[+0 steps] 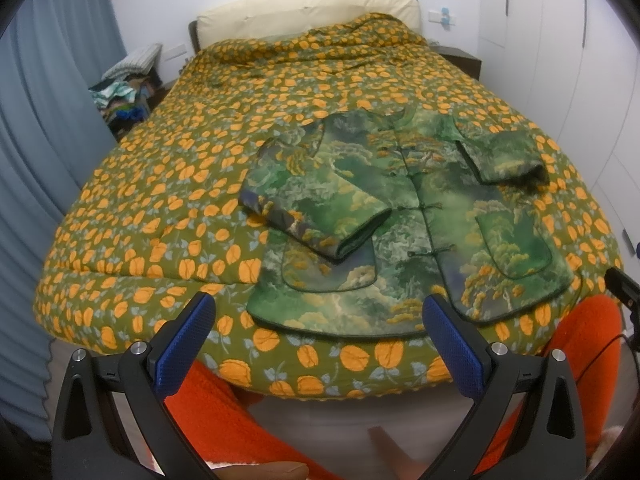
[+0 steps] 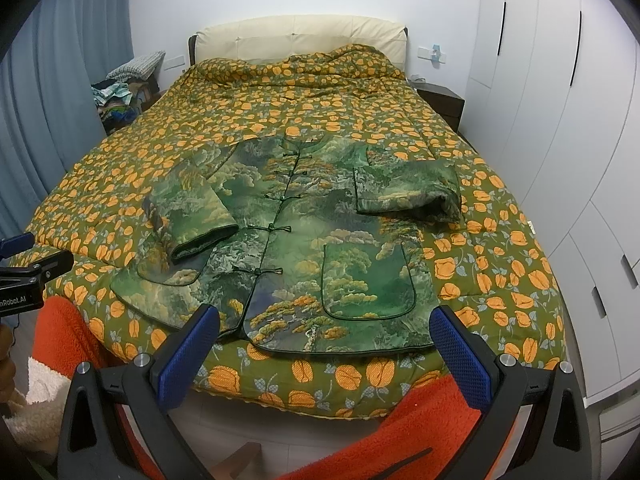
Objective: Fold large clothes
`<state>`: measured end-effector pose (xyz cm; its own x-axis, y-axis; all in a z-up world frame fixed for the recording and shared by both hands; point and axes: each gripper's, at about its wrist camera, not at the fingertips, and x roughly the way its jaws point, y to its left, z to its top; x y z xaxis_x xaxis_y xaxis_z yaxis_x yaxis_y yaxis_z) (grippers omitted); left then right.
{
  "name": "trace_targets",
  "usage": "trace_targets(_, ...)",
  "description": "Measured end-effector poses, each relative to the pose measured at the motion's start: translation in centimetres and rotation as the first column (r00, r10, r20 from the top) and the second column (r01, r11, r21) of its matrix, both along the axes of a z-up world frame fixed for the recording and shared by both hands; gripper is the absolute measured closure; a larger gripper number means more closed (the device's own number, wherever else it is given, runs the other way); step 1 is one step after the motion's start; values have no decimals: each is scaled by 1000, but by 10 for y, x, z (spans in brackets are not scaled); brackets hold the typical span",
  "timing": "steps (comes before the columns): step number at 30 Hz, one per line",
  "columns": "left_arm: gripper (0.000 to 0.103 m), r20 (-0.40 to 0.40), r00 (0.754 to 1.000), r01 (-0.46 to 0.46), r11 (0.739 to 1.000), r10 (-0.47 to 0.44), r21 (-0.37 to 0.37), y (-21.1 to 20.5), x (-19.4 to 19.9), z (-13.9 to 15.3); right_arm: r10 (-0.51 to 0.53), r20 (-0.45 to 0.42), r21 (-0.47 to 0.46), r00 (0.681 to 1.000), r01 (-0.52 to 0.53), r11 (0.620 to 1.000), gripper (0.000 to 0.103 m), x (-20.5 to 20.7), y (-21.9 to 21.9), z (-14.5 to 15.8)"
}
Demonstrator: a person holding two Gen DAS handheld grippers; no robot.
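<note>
A green padded jacket (image 1: 404, 216) with a landscape print and knot buttons lies flat, front up, near the foot of the bed; it also shows in the right wrist view (image 2: 304, 248). Both sleeves are folded in across the chest: the left sleeve (image 1: 320, 212) and the right sleeve (image 2: 408, 190). My left gripper (image 1: 320, 320) is open and empty, just short of the jacket's hem. My right gripper (image 2: 326, 332) is open and empty, also just short of the hem. The left gripper's body (image 2: 24, 280) shows at the left edge of the right wrist view.
The bed is covered by an olive quilt (image 2: 160, 148) with orange flowers, bunched up near the cream headboard (image 2: 296, 36). A pile of clothes (image 2: 116, 100) sits at the bed's left. White wardrobes (image 2: 560, 120) and a nightstand (image 2: 444, 100) stand to the right. Blue curtains (image 1: 52, 100) hang at the left.
</note>
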<state>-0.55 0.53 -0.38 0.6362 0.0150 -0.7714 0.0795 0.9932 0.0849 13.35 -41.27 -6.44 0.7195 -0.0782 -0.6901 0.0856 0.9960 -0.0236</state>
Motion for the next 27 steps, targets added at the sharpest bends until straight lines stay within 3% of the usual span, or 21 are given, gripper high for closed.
trace_targets(27,0,-7,1000,0,1000,1,8,-4,-3,-6,3,-1,0,1000,-3,1000,0,1,1,0)
